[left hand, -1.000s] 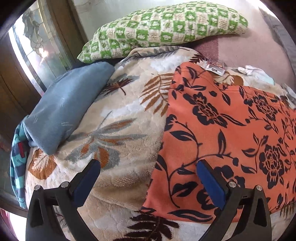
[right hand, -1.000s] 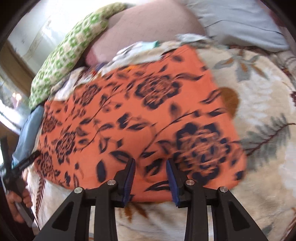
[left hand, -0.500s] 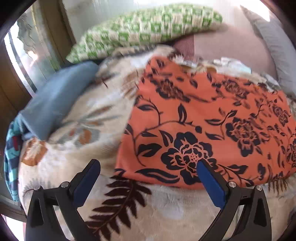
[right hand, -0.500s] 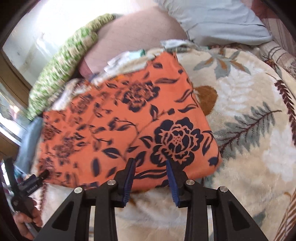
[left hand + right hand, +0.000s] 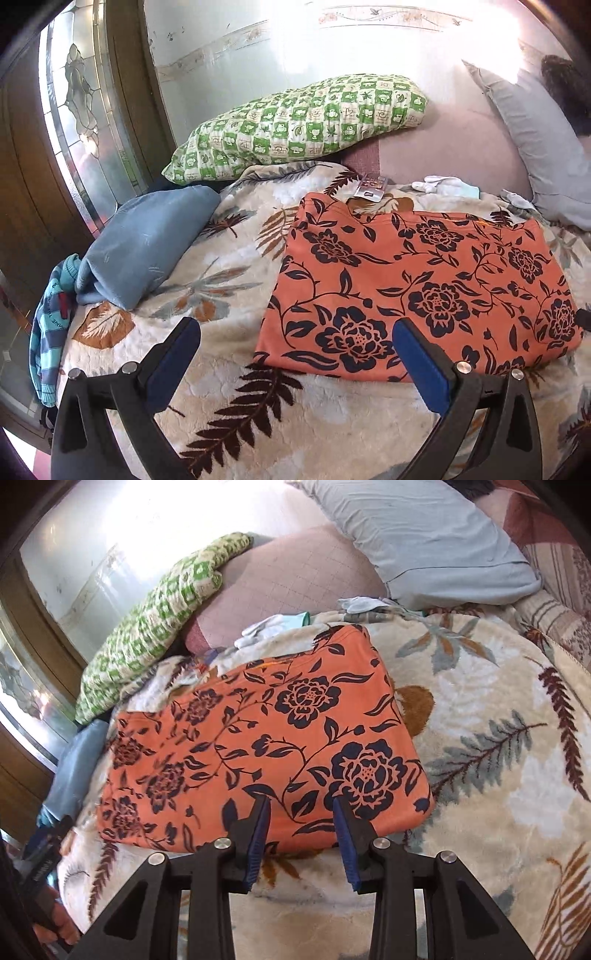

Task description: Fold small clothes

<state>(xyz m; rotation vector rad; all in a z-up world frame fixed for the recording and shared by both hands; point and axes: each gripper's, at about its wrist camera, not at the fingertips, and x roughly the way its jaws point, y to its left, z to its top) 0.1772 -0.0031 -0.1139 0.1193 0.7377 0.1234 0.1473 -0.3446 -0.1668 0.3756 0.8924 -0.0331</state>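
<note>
Orange floral garment (image 5: 424, 288) mid-frame, folded flat on blanket (image 5: 229, 398): soft, light, likely limp (layers may slide). Grip near-edge corners. Left gripper (image 5: 295, 365) wide apart, right gripper (image 5: 301, 834) part-open; both empty.

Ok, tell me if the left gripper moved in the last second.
Yes. The left gripper has pulled back from the pillow, which now sits smaller and lower in its view.

You have the folded orange floral cloth (image 5: 424, 288) lying flat on the leaf-patterned plush blanket (image 5: 229, 369). To its left sits the folded blue-grey garment (image 5: 147, 243); behind both rests the green checked pillow (image 5: 295, 122), with the pale grey pillow (image 5: 543, 147) at far right.
</note>
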